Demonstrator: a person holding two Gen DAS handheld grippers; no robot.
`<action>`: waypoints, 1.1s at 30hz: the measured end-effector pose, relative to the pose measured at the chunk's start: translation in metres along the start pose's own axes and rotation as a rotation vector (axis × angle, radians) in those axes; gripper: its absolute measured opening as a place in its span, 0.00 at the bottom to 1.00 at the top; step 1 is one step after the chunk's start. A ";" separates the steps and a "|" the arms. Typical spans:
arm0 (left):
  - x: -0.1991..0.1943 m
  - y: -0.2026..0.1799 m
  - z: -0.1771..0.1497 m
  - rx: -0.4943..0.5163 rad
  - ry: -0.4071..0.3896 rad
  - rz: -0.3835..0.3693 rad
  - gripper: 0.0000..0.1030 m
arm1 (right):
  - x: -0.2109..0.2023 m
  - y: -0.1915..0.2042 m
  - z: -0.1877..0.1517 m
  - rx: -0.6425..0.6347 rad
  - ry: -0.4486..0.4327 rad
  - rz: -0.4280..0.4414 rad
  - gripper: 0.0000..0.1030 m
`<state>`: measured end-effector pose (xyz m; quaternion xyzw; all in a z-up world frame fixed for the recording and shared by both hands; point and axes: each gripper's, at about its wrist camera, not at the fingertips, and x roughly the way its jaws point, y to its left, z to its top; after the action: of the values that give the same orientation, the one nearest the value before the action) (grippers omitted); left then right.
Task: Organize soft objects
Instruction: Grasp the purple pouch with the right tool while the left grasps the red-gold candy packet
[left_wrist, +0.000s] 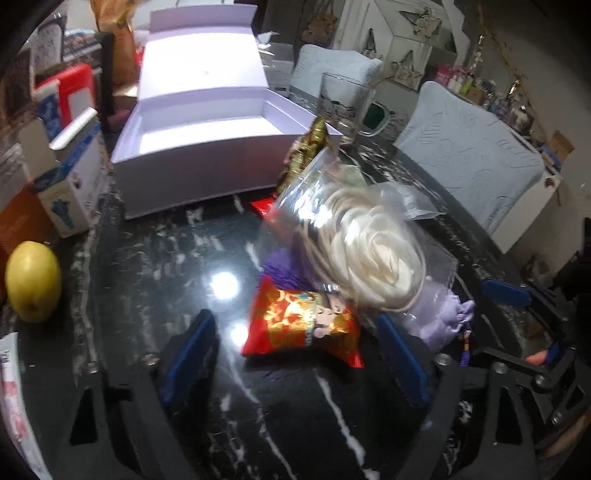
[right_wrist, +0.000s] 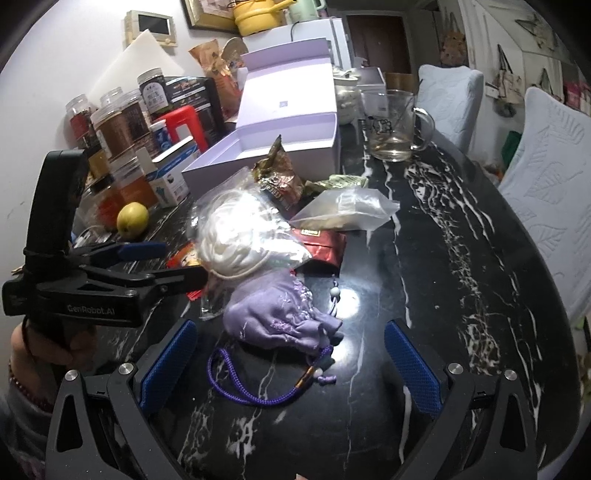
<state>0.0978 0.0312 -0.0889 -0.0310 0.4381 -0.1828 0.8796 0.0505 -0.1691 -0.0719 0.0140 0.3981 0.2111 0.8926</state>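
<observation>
The black marble tabletop (right_wrist: 424, 258) carried an open lavender gift box (left_wrist: 207, 147) at the far side, its lid standing up behind and its tray bare. Near its front wall lay the heap of soft things: a clear bag holding a coiled white cord (left_wrist: 369, 258), a red-and-gold brocade pouch (left_wrist: 303, 325) beneath it, and a lilac drawstring pouch (right_wrist: 280, 314) with its purple cord trailing toward the camera.

The left tool (left_wrist: 295, 354) stood with its jaws apart, nothing clamped, the brocade pouch just ahead between the blue pads (left_wrist: 188, 354). The right tool (right_wrist: 291, 362) was also spread wide, empty, the lilac pouch lying between its fingers.

A good grip would likely take each pouch by its body, not its cord, so nothing drags the slippery bag along. Bare tabletop lay to the left of the heap, giving room to lift toward the box; the glass mug (right_wrist: 395, 125) and yellow fruit (right_wrist: 132, 220) flanked that path and looked worth avoiding.
</observation>
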 end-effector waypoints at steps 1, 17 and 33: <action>0.002 0.000 0.000 0.007 0.002 -0.004 0.83 | 0.001 -0.002 0.001 0.006 0.003 0.005 1.00; 0.005 -0.002 0.003 0.058 0.005 -0.025 0.54 | 0.014 -0.014 0.004 0.040 0.038 0.009 1.00; -0.046 0.019 -0.014 -0.028 -0.045 0.056 0.54 | 0.042 0.019 0.007 -0.076 0.067 0.010 0.89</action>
<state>0.0671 0.0670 -0.0666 -0.0351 0.4212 -0.1511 0.8936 0.0732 -0.1343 -0.0934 -0.0251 0.4194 0.2312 0.8775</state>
